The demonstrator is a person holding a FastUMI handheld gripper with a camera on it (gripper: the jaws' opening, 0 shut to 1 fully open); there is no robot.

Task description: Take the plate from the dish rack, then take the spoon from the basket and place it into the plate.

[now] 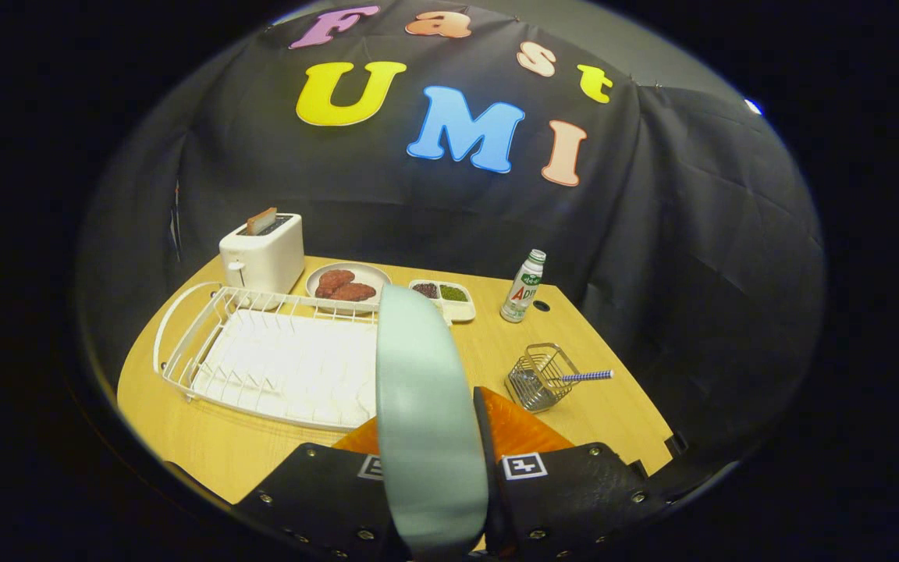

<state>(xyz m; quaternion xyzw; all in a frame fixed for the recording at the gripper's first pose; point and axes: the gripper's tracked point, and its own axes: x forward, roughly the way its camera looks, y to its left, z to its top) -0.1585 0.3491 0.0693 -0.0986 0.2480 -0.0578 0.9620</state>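
Note:
A pale green plate (422,406) stands on edge between my two fingers, held up over the wooden table and the right end of the white dish rack (262,363). My gripper (434,460) is shut on the plate, one finger on each face. The rack lies beyond and to the left of the fingers, with nothing in its slots. A small wire basket (539,378) sits ahead and to the right of the fingers. A spoon with a blue-and-white striped handle (586,376) leans out of the basket toward the right.
A white toaster (262,254) with a slice in it stands behind the rack. Next to it are a plate of brown patties (348,285), a divided white tray (445,298) and a small bottle (524,286). The table edge (637,406) runs just right of the basket.

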